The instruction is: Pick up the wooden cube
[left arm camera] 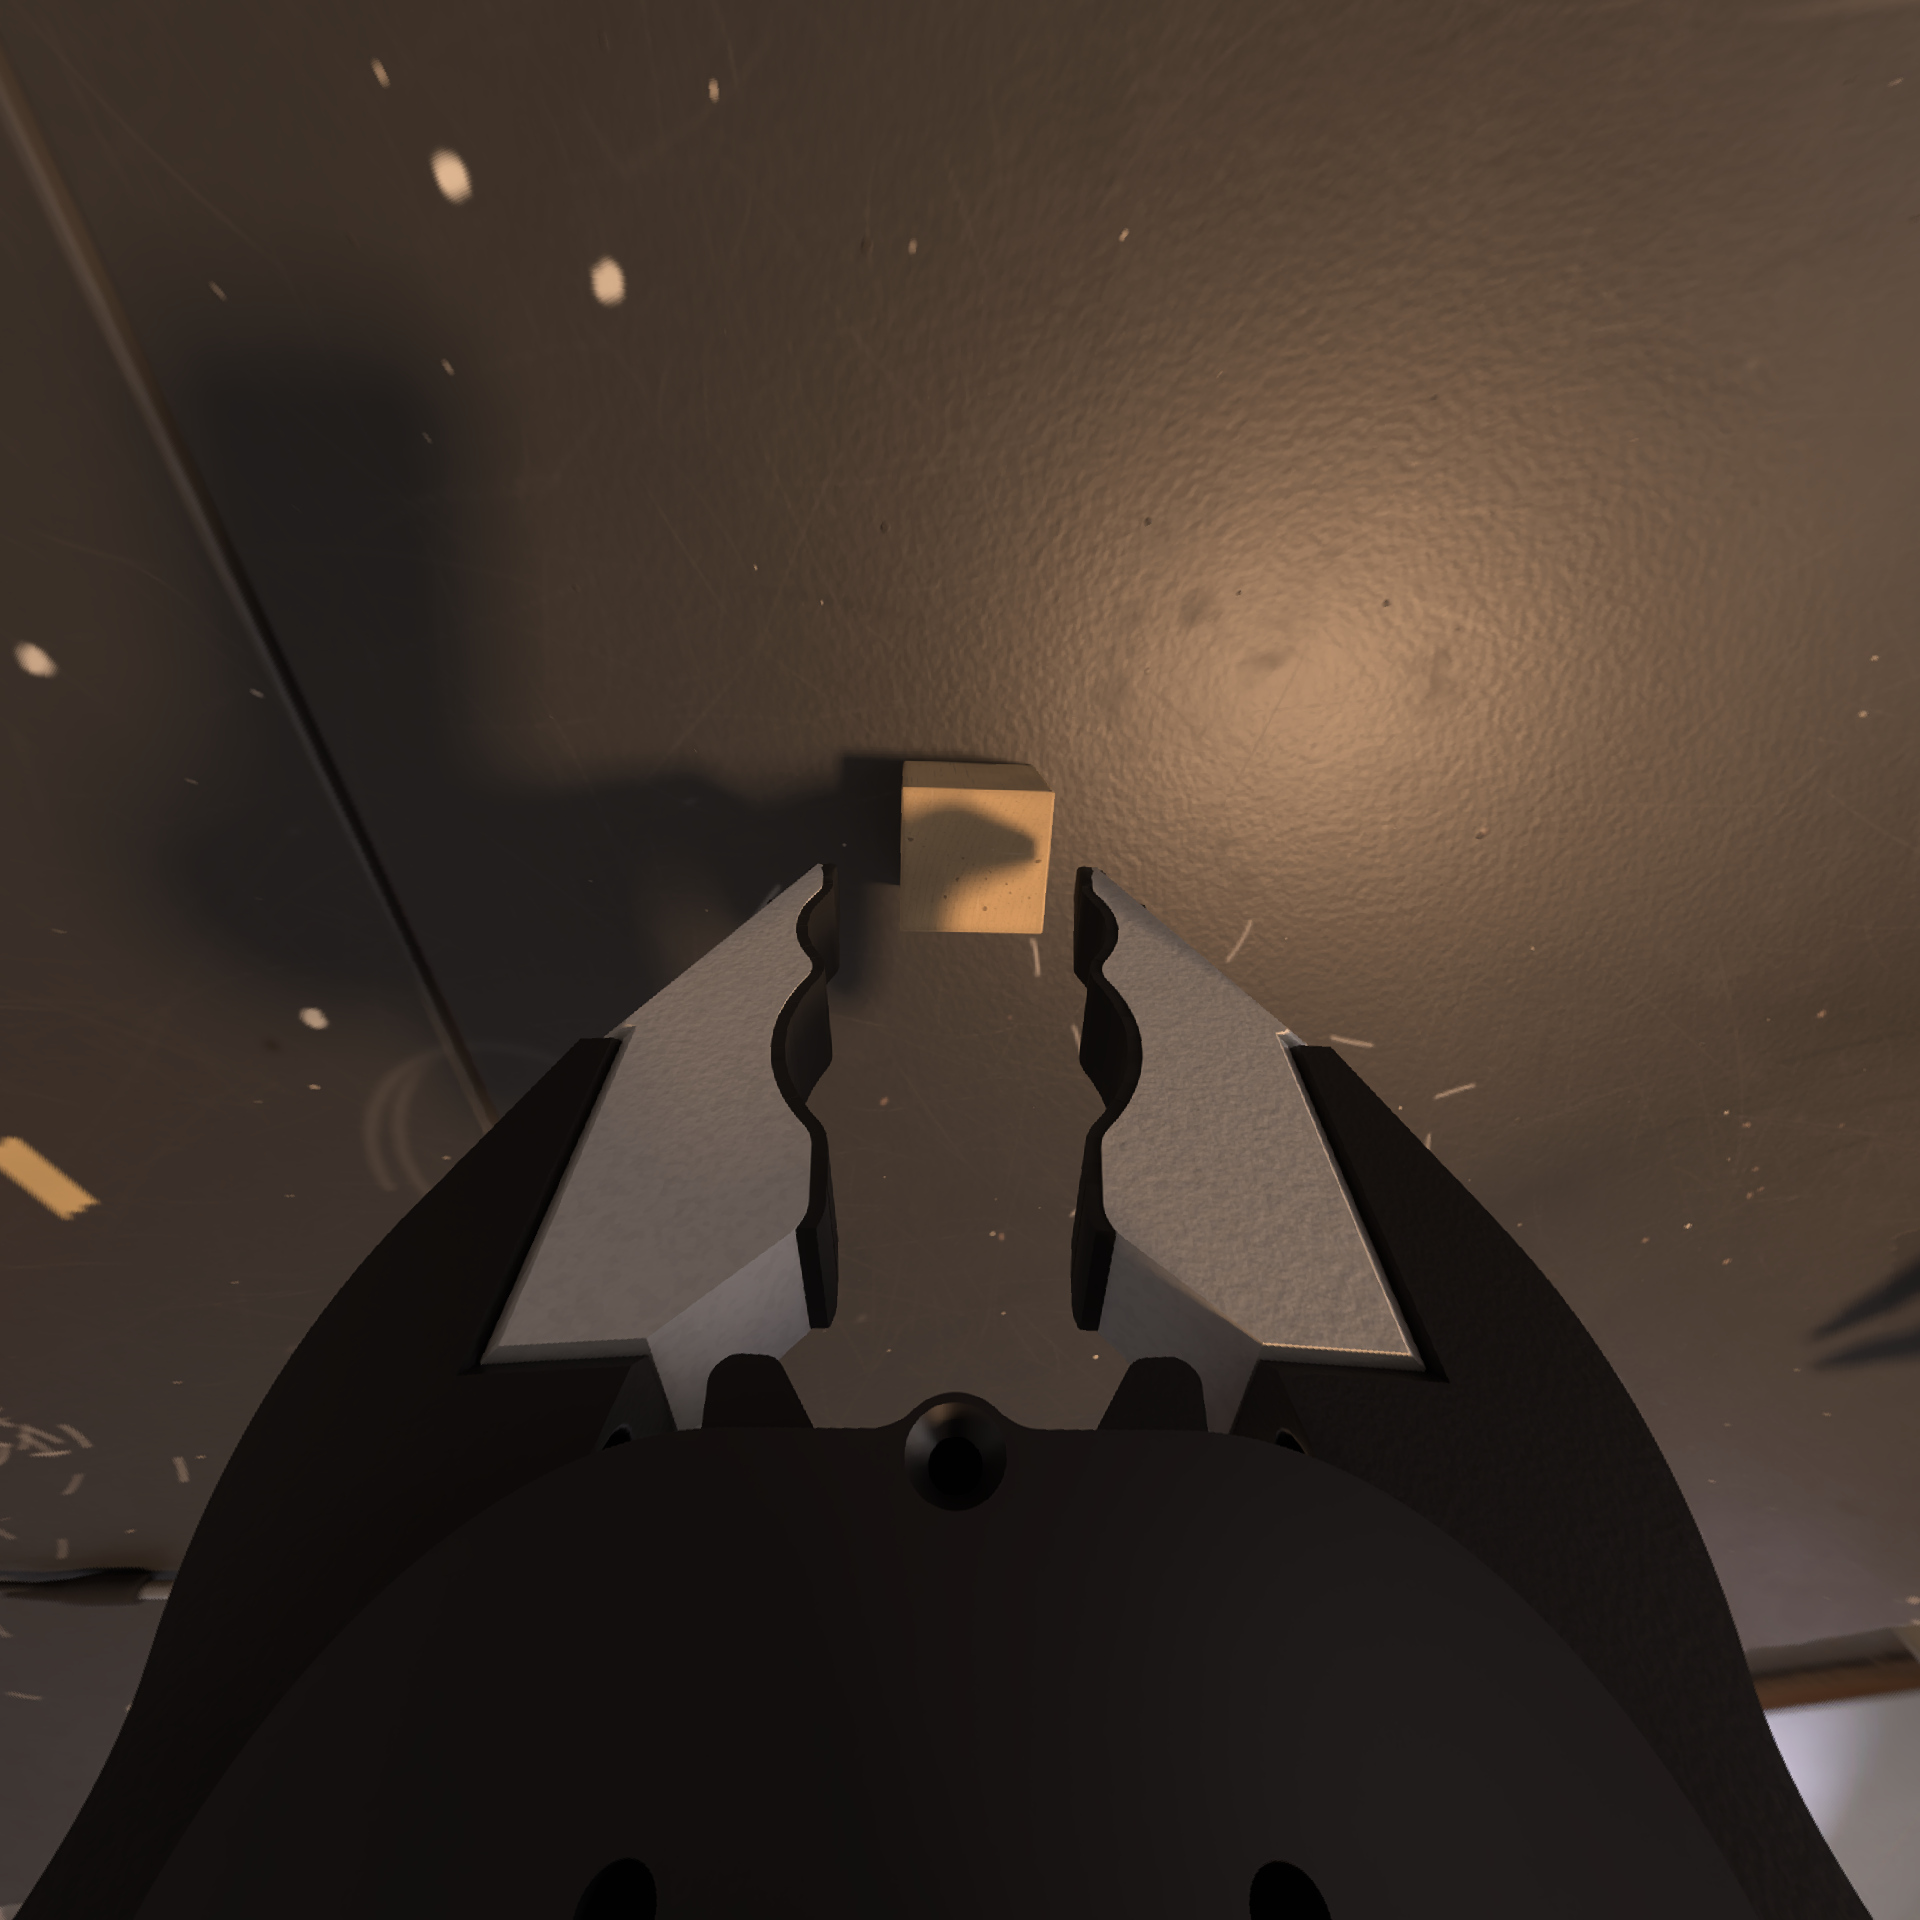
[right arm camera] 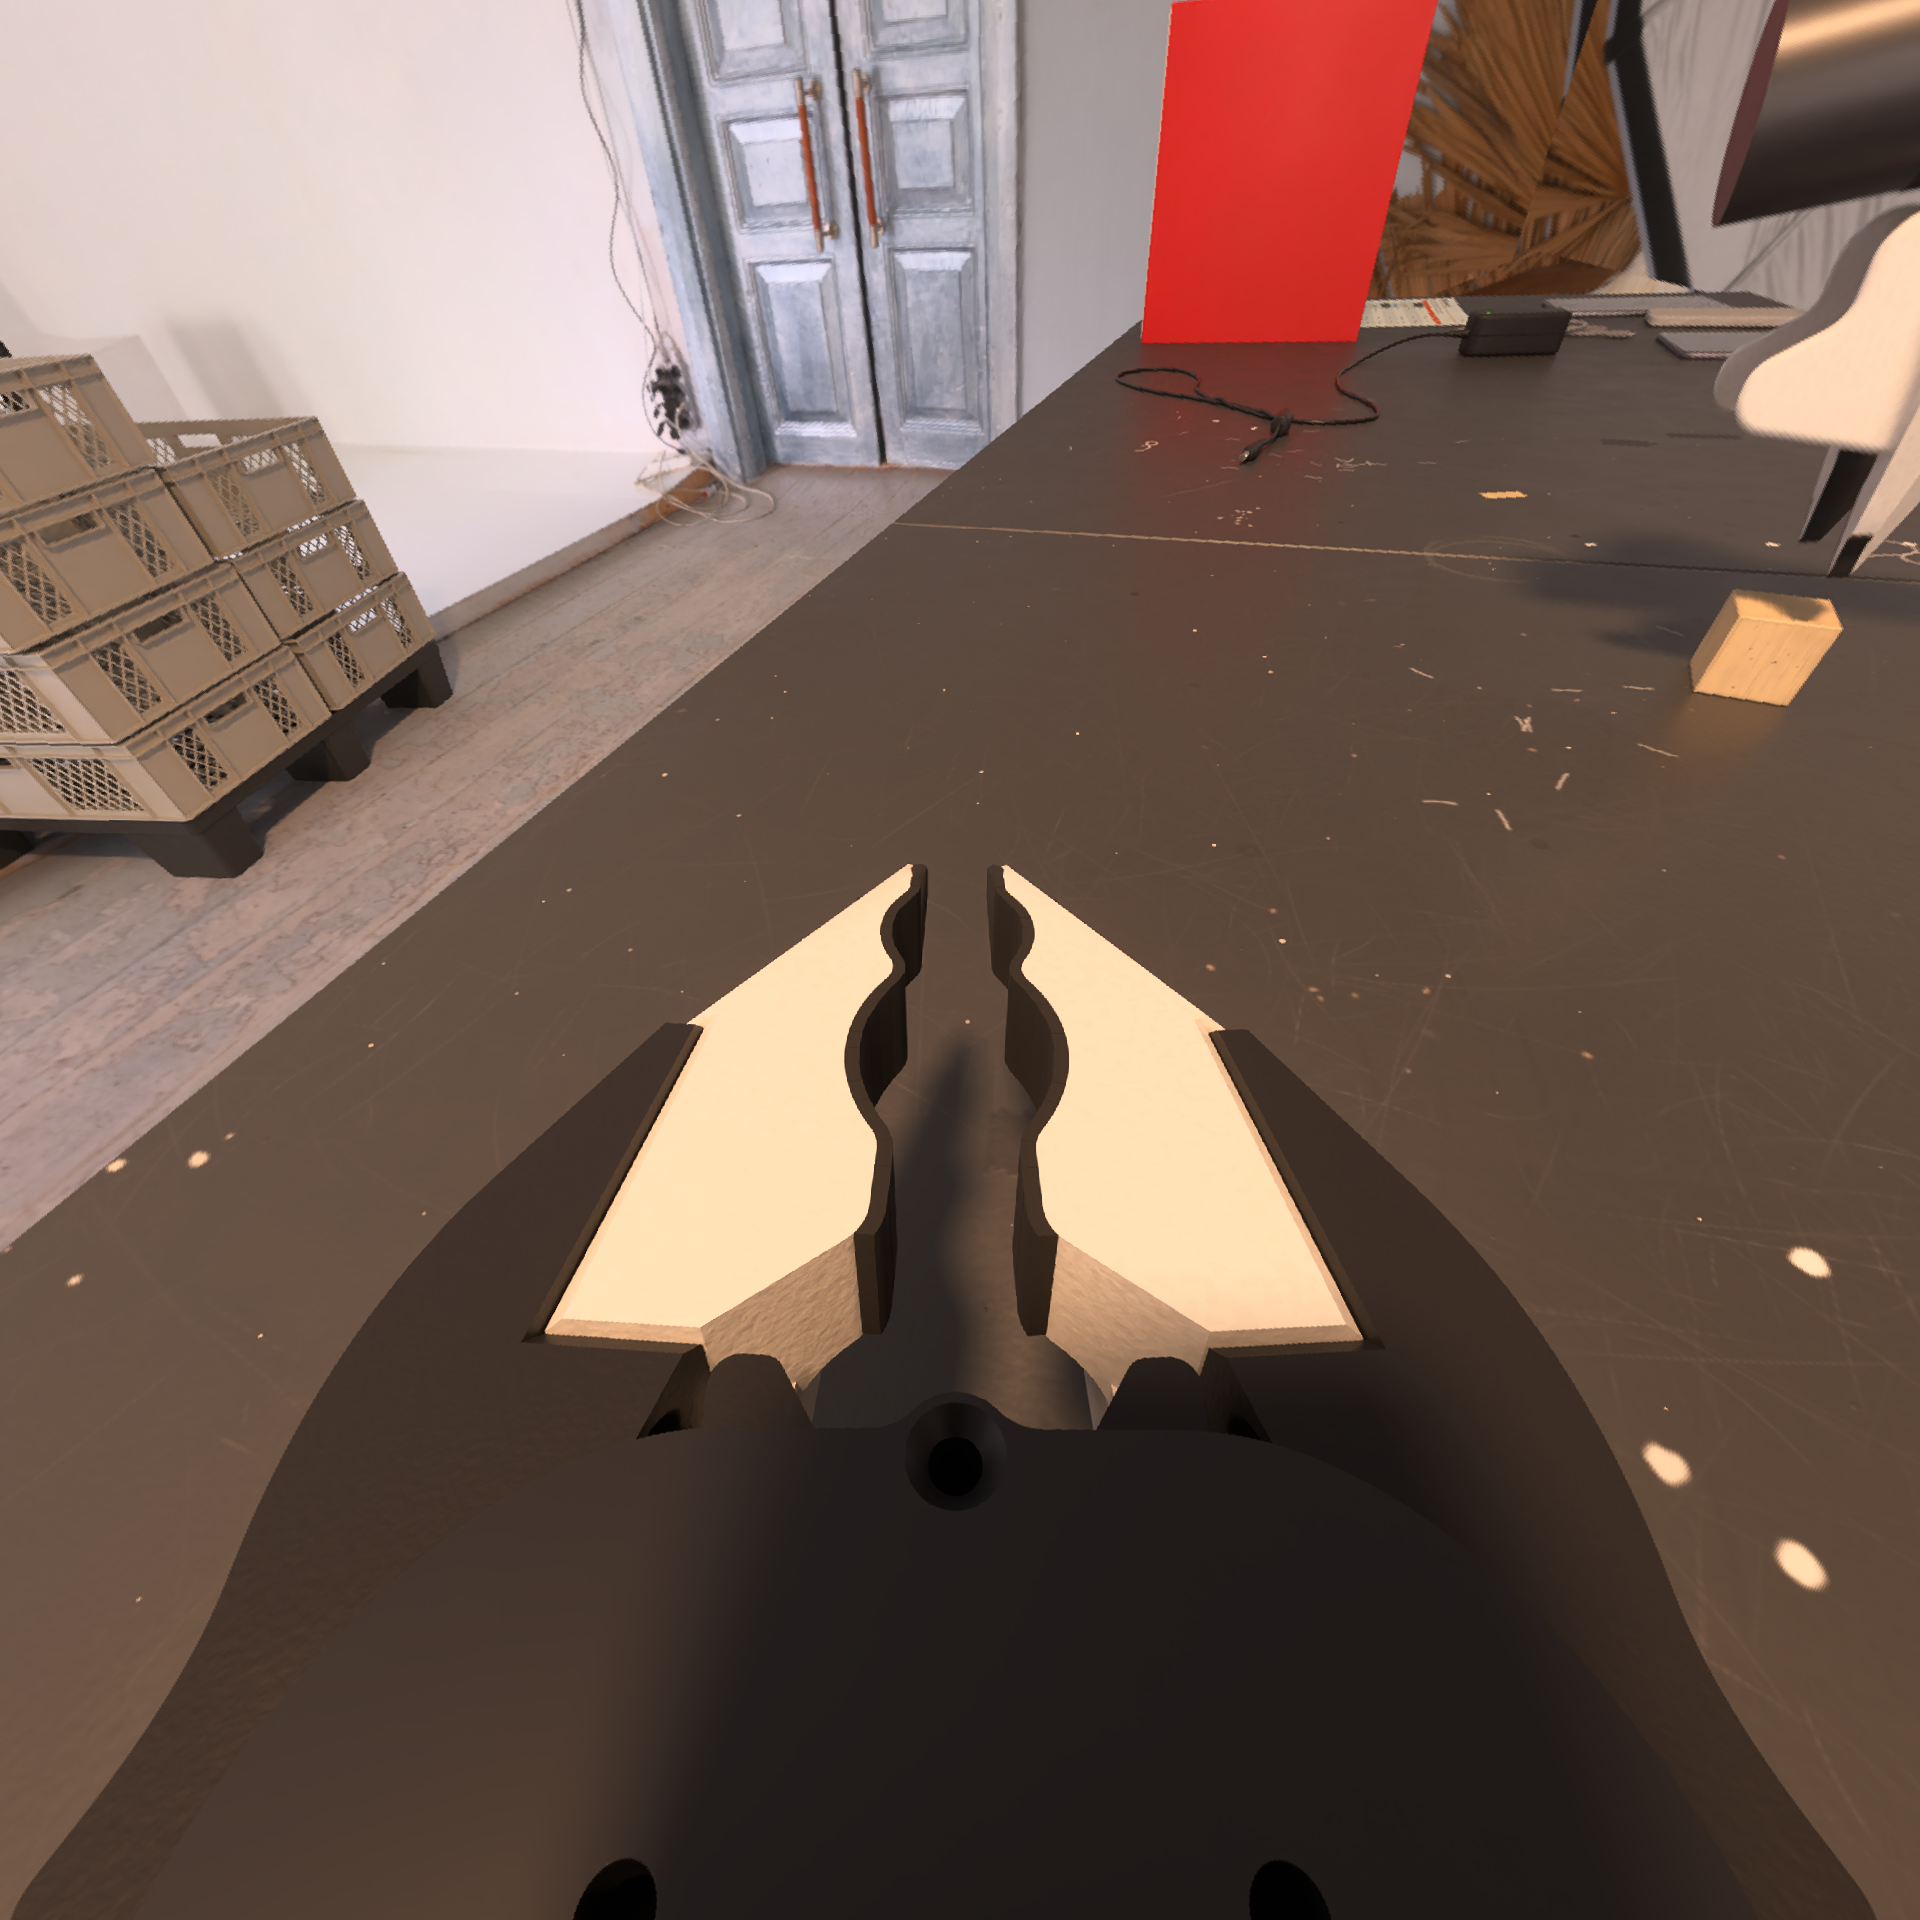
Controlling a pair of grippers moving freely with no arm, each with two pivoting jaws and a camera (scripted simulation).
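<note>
The wooden cube (left arm camera: 975,854) is a small pale block resting on the dark table. In the left wrist view it lies just beyond my fingertips, in line with the gap. My left gripper (left arm camera: 954,883) is open and empty, pointing down at the table, with the fingers apart wider than the cube. In the right wrist view the cube (right arm camera: 1764,661) sits far right, and the left gripper (right arm camera: 1844,540) hangs above and just behind it. My right gripper (right arm camera: 957,878) is low over the table, far from the cube, empty, its jaws nearly closed with a narrow gap.
The dark scratched table (right arm camera: 1195,727) has a seam line across it. A red panel (right arm camera: 1278,177), a black cable (right arm camera: 1257,416) and a small black box (right arm camera: 1512,327) lie at the far end. Stacked beige crates (right arm camera: 177,613) stand on the floor left, beyond the table edge.
</note>
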